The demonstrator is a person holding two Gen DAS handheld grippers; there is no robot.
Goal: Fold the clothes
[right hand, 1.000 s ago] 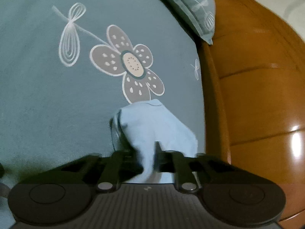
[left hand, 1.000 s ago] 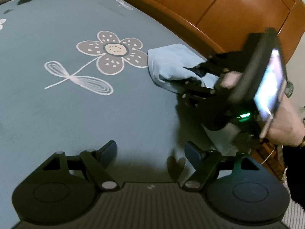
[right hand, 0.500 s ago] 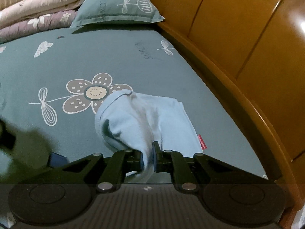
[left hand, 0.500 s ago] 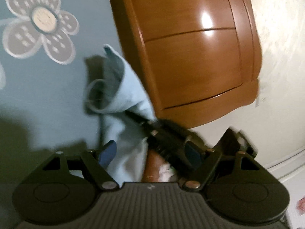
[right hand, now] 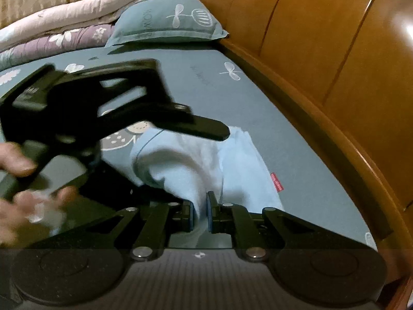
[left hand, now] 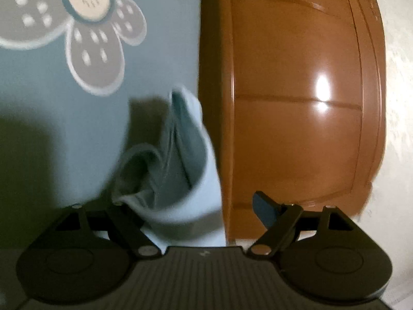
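A light blue garment (right hand: 185, 160) lies bunched on the teal bedsheet (right hand: 232, 98) near the wooden bed frame. My right gripper (right hand: 200, 213) is shut on a raised fold of it, cloth pinched between the blue pads. A small red tag (right hand: 277, 182) shows on its right edge. In the left wrist view the same garment (left hand: 180, 155) hangs between the wide-set fingers of my left gripper (left hand: 192, 204), whose jaws are opening. The cloth covers the left fingertip and the right pad (left hand: 265, 206) is bare. One left finger (right hand: 204, 126) reaches over the garment from the left.
A glossy wooden bed frame (right hand: 322, 64) runs along the right side of the mattress and fills the right of the left wrist view (left hand: 296, 103). A teal pillow (right hand: 170, 23) and folded quilts (right hand: 64, 25) sit at the far end. A hand (right hand: 15, 160) grips the left tool.
The left gripper swung in beside the garment and now appears in the right wrist view. The right gripper lifted the pinched fold and tilted up, keeping its grip.
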